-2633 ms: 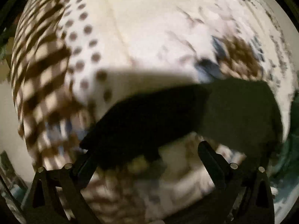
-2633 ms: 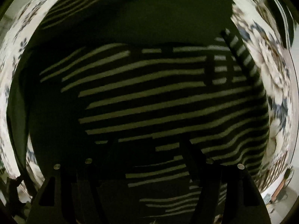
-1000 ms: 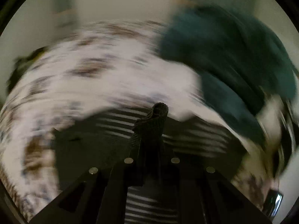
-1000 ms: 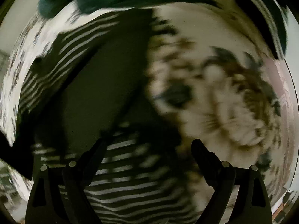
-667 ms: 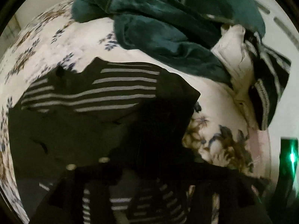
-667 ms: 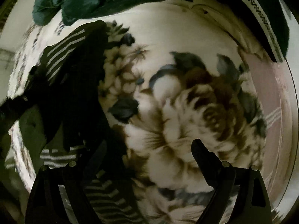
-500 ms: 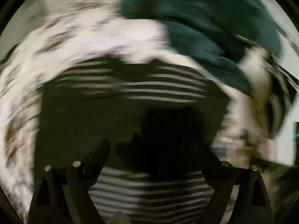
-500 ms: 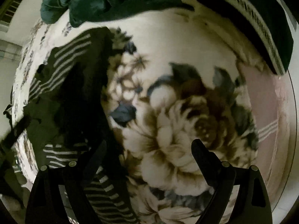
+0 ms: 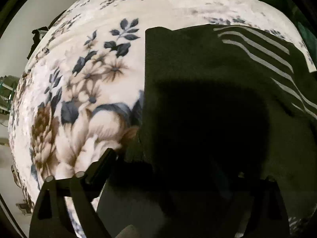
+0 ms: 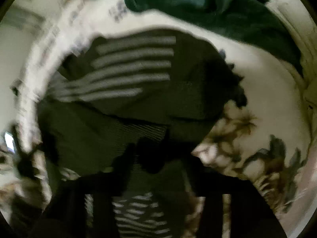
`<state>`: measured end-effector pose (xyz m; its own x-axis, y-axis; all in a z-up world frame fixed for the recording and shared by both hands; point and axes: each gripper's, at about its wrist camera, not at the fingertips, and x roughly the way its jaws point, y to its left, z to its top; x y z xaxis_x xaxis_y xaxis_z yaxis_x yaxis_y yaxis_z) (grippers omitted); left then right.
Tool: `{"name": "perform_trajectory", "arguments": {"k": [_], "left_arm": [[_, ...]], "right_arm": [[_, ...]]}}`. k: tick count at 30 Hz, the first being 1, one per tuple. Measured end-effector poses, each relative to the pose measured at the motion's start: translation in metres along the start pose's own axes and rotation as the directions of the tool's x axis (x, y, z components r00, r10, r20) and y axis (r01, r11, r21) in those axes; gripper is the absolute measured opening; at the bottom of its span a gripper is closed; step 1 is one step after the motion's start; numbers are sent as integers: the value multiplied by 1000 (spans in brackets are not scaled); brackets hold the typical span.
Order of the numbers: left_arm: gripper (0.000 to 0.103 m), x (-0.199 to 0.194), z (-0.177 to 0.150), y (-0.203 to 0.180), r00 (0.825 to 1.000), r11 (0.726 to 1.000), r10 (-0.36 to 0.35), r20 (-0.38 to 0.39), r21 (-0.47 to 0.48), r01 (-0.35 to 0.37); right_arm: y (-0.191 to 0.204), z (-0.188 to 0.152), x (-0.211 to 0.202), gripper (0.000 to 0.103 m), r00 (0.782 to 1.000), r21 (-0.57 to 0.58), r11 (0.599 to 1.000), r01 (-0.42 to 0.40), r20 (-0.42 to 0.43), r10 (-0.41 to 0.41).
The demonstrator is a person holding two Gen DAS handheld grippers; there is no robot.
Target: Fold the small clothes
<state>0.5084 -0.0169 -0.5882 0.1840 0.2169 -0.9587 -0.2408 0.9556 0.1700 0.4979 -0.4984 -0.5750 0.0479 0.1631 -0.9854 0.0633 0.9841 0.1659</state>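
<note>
Mid-fold: my dark knit top with pale grey stripes (image 9: 208,75) lies on the cream floral plush blanket (image 9: 95,83), one side already turned over, more folds and the other clothes left. My left gripper (image 9: 174,158) has just been opening; spread wide over the top's edge, pinching nothing. My right gripper (image 10: 158,156) has just been closing, half-narrowed; grip on cloth unclear, blurred. Only the right view shows the heaped dark green fleece garment (image 10: 208,6).
</note>
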Motion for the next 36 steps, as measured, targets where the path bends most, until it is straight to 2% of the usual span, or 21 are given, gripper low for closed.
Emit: {"name": "perform_trajectory", "arguments": {"k": [2,4,7,10,12,13,16,20,21,25,26,29,31,32,33,34,36], "left_arm": [[103,2,-1,4,1000,1000,-18,1,-8,18],[103,2,0,5,999,999,-44,1,-14,44],[103,-10,-4,7,999,999,-39,28,27,39],[103,-47,-19,4,994,995,-53,96,87,44],[103,-82,-41,-3,986,990,-83,143,123,65],[103,-97,-54,-7,984,987,-94,154,144,72],[103,-141,-112,-35,978,969,-165,128,208,136],[103,-174,-207,-95,972,933,-235,0,279,226],[103,-179,-240,-116,963,920,-260,-63,288,267],[103,-184,-329,-194,922,871,-311,-232,319,374],[103,-183,-343,-208,921,865,-304,-242,335,373],[102,-173,-379,-254,943,854,-241,-231,410,319],[94,-161,-387,-272,960,858,-193,-205,439,266],[76,-154,-388,-279,966,864,-164,-200,444,238],[63,-147,-387,-282,970,873,-140,-198,438,215],[58,-145,-384,-282,972,883,-140,-191,421,209],[29,-142,-375,-277,972,900,-157,-175,380,214]], "right_arm": [[-15,-4,4,42,1000,23,999,27,6,-27],[-24,-2,4,42,1000,62,998,4,-5,-4],[-33,-3,-7,48,999,143,989,-29,-19,32],[-44,-19,-34,56,995,183,979,-92,-27,99],[-53,-37,-60,60,993,176,978,-114,-18,119],[-58,-47,-72,64,992,172,978,-116,-19,122],[-84,-85,-104,66,986,156,976,-150,-43,159],[-130,-142,-132,66,980,129,980,-149,-116,164],[-135,-147,-133,66,979,129,982,-136,-135,154],[-184,-179,-151,66,975,116,987,-113,-181,133],[-191,-178,-150,66,974,117,986,-115,-184,135],[-210,-157,-143,66,971,136,978,-161,-155,182],[-213,-130,-129,66,964,152,965,-216,-123,235],[-210,-113,-121,66,956,151,955,-255,-106,272],[-206,-95,-112,66,947,146,945,-294,-93,309],[-201,-79,-102,66,939,140,937,-320,-83,333],[-187,-39,-77,66,923,127,921,-370,-65,379]]}}
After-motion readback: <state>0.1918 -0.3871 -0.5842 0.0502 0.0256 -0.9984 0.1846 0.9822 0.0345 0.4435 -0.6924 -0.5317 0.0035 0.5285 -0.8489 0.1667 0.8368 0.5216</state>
